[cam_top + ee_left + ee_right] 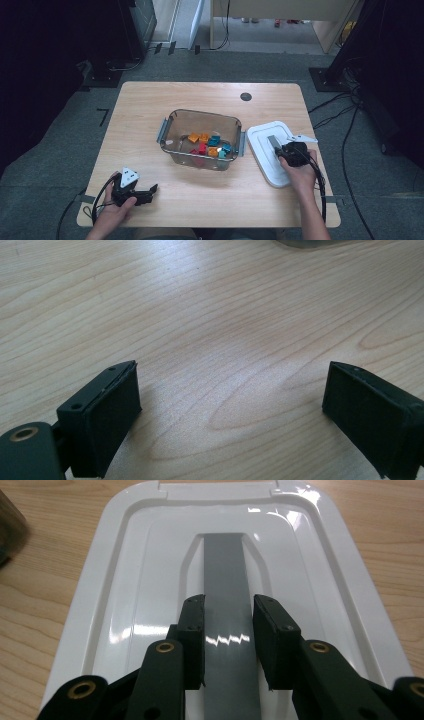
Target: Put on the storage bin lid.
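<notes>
Right gripper (227,630) down on lid (125,580), jaws snug either side of grey handle (225,565), likely gripping it for a lift onto bin (170,131). Left gripper (230,410) parked on table (200,315), jaws wide apart, holding nothing.

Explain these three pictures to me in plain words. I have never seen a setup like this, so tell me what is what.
A person sits at a wooden table and holds a hand-held gripper, a black clamp with two jaws, in each hand.

The high view looks down from above. The other two pictures come from small cameras riding on the grippers, looking along their jaws.

In the middle stands a clear bin holding small orange, red and teal blocks. Beside it lies a white lid with a grey handle.

The left gripper rests near the table's edge, jaws wide apart, holding nothing. The right gripper is over the lid, its jaws either side of the handle; whether they pinch it I cannot tell.
</notes>
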